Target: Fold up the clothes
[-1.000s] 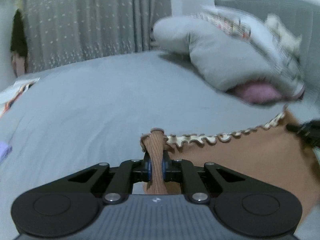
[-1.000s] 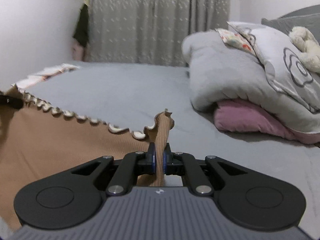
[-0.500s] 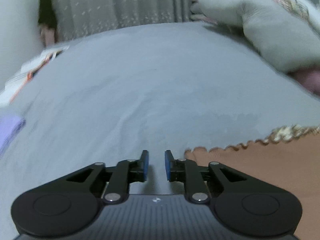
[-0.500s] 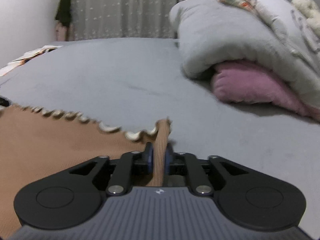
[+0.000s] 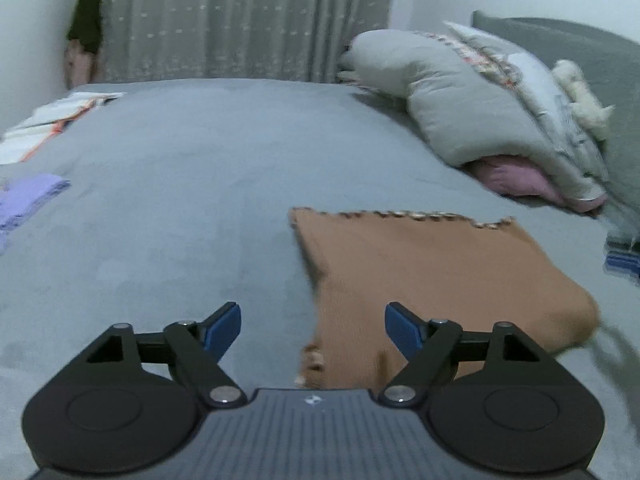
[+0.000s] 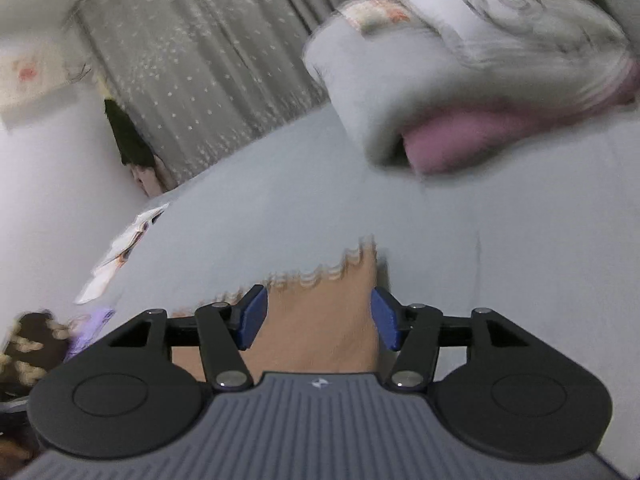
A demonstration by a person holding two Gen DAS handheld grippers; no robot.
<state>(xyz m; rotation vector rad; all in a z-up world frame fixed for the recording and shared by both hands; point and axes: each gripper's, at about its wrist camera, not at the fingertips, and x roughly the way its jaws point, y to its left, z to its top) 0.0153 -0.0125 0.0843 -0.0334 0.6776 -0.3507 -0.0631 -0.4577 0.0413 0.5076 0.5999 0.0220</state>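
Both hand-held grippers (image 5: 313, 330) (image 6: 318, 314) spread, brown garment (image 5: 424, 264) ahead

Your left gripper (image 5: 313, 326) and right gripper (image 6: 318, 318) match: black linkage arms, silver screws, blue pads (image 5: 222, 328) on the jaws, ribbed grey housing with a small white logo.

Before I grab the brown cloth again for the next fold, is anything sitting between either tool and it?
Nothing visible does. The left tool and right tool are both open right over the brown cloth, which lies flat on the grey bed. The purple garment lies well aside.
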